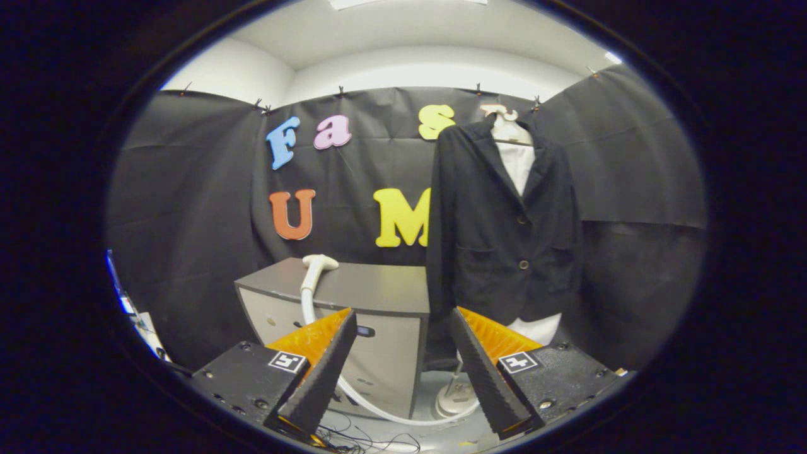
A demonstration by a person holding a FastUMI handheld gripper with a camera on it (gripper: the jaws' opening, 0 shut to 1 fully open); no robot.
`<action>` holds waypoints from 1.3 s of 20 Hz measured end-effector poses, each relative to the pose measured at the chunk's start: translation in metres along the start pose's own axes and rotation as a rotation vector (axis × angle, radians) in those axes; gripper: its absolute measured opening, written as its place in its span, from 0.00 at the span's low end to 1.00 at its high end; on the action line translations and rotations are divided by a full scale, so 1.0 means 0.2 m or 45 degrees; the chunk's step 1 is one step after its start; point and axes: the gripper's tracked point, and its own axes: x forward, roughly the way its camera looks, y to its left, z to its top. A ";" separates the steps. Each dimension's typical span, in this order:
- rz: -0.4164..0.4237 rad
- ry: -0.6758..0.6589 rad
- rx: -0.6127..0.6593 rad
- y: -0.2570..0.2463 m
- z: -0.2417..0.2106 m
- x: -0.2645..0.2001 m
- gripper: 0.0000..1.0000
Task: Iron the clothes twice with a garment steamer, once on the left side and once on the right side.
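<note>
A black blazer (498,233) over a white shirt hangs on a hanger against the booth wall, beyond my right finger. The white garment steamer head (319,263) rests on top of a grey cabinet (372,287) beyond my left finger. Its white hose (372,407) drops down the cabinet front and curves along the floor to a white base (455,398) between the fingers. My gripper (401,328) is open, well short of both the steamer and the blazer, with nothing between its fingers.
The grey cabinet stands left of the blazer, almost touching its sleeve. Thin black cables (362,438) lie on the floor just ahead of the fingers. Some clutter (129,309) sits at the far left by the wall.
</note>
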 end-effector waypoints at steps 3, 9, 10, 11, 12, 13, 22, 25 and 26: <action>0.094 0.022 -0.029 0.16 0.08 0.25 0.96; 0.270 0.122 -0.057 0.53 0.17 0.75 0.96; 0.292 0.142 -0.070 0.59 0.17 0.81 0.96; 0.310 0.152 -0.081 0.66 0.18 0.89 0.96; 0.327 0.170 -0.093 0.71 0.16 0.96 0.96; 0.349 0.193 -0.109 0.77 0.15 1.03 0.96; 0.337 0.458 -0.178 1.03 -0.16 1.57 0.93; 0.334 0.527 -0.192 1.07 -0.23 1.66 0.84; 0.353 0.535 -0.171 1.09 -0.25 1.67 0.83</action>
